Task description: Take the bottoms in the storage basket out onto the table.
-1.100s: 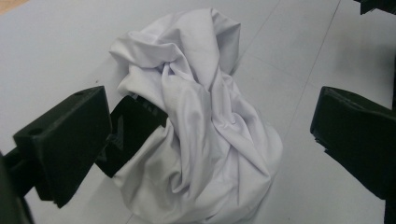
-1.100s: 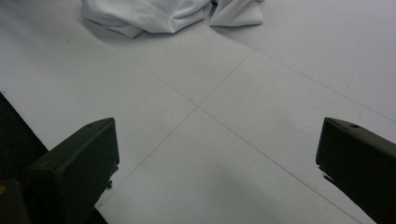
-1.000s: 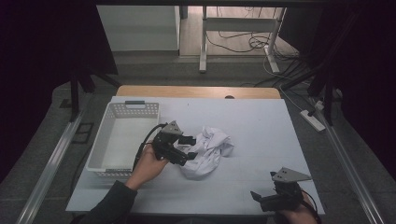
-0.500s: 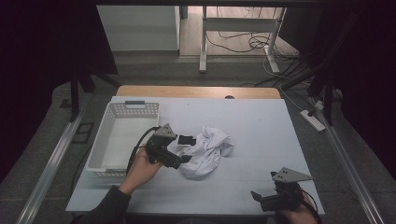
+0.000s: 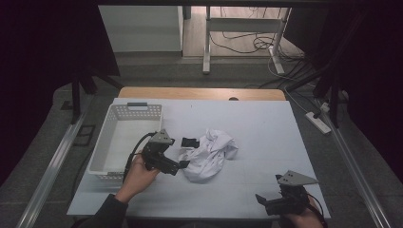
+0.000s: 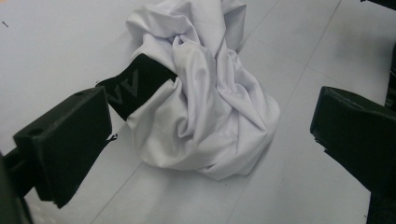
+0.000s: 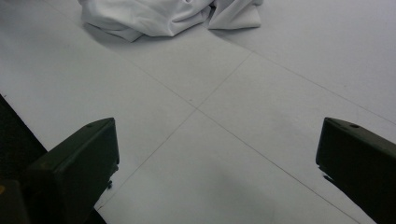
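One crumpled white garment with a black band lies mid-surface, just right of one white basket. The left hand-held gripper faces it, jaws spread wide, grasping nothing. The right hand-held gripper, likewise released, sits near the front edge.

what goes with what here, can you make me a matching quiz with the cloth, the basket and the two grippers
Things:
1. white cloth
2. white basket
3. left gripper
4. right gripper

Places or states:
A. near the table's front right corner, open over bare table
B. crumpled at the middle of the table, with a black band
C. at the table's left side
D. open, right beside the cloth's left edge

Pairs: 1-B, 2-C, 3-D, 4-A
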Motion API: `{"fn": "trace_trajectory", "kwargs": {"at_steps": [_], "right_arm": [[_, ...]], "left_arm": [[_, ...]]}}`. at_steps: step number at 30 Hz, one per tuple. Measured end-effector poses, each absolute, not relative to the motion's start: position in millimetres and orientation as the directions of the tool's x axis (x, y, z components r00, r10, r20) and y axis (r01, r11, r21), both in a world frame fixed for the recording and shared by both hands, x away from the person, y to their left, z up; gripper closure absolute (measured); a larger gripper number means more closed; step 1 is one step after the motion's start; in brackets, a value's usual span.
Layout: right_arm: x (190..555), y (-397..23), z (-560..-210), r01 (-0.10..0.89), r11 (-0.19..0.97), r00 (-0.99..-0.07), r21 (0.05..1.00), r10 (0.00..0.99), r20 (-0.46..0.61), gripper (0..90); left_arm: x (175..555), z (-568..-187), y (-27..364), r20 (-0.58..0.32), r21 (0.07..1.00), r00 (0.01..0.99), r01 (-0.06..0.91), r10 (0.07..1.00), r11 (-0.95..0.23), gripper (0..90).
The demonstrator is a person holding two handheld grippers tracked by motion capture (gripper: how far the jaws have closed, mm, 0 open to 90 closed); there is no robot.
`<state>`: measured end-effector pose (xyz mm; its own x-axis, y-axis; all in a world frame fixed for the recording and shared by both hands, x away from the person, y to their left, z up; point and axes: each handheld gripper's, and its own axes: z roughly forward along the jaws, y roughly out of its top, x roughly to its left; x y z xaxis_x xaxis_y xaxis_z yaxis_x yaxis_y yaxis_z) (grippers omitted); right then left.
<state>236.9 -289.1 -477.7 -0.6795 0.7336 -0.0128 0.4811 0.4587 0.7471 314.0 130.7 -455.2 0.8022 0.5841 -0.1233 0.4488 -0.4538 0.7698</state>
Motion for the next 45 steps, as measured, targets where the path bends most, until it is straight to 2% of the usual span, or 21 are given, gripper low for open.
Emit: {"fn": "trace_trajectory", "kwargs": {"at_steps": [45], "right_arm": [[237,-289,-478,0.48,0.461,-0.681,0.746,0.733,-0.014,0.0]], "left_arm": [[269,-466,186,-0.152,0.781,0.724,0.505,0.673,-0.368,0.0]]}}
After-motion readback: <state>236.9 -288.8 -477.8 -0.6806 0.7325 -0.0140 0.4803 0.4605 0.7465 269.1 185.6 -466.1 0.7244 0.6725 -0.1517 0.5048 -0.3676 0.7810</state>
